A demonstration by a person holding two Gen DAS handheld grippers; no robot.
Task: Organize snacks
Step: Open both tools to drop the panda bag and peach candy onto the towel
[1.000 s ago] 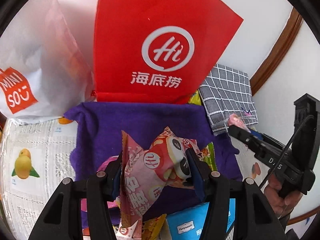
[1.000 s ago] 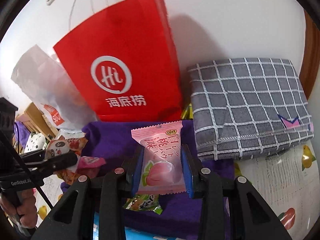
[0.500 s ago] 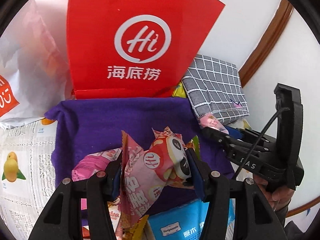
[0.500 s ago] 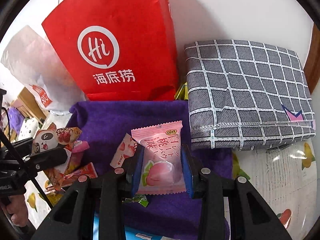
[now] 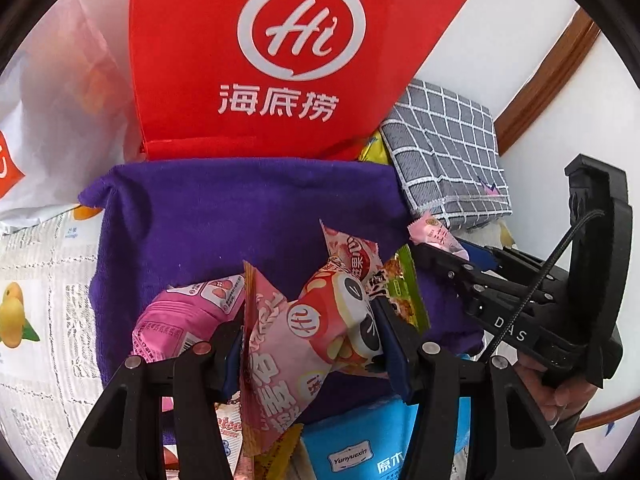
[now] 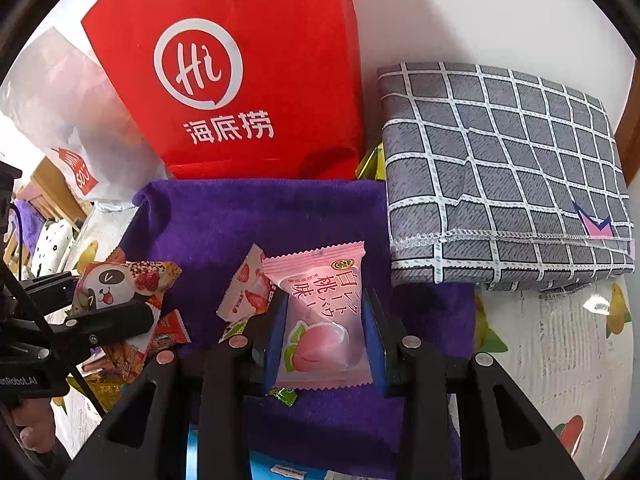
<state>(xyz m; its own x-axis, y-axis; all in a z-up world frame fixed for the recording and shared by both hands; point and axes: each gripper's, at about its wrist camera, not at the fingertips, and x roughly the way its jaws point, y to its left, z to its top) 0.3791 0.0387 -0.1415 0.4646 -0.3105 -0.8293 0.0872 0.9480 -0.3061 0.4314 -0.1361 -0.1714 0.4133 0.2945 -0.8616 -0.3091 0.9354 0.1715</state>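
Observation:
My left gripper [image 5: 312,344] is shut on a pink-and-red panda snack pack [image 5: 308,336], held above a purple cloth [image 5: 240,216]; it also shows at the left of the right wrist view [image 6: 108,280]. My right gripper [image 6: 326,328] is shut on a pink peach candy packet [image 6: 324,320], held over the same cloth [image 6: 248,216]. That packet's tip [image 5: 436,236] shows in the left wrist view. Loose snacks lie on the cloth: a pink pack [image 5: 180,316], a green bar [image 5: 400,288] and a strawberry candy [image 6: 244,288].
A red paper bag [image 5: 288,64] stands behind the cloth against the wall. A white plastic bag [image 5: 52,120] is left of it. A folded grey checked towel [image 6: 504,172] lies to the right. A blue box [image 5: 368,440] sits at the cloth's near edge.
Both grippers have come closer to the cloth and the red bag, each still holding its snack. More loose snacks on the cloth have come into view.

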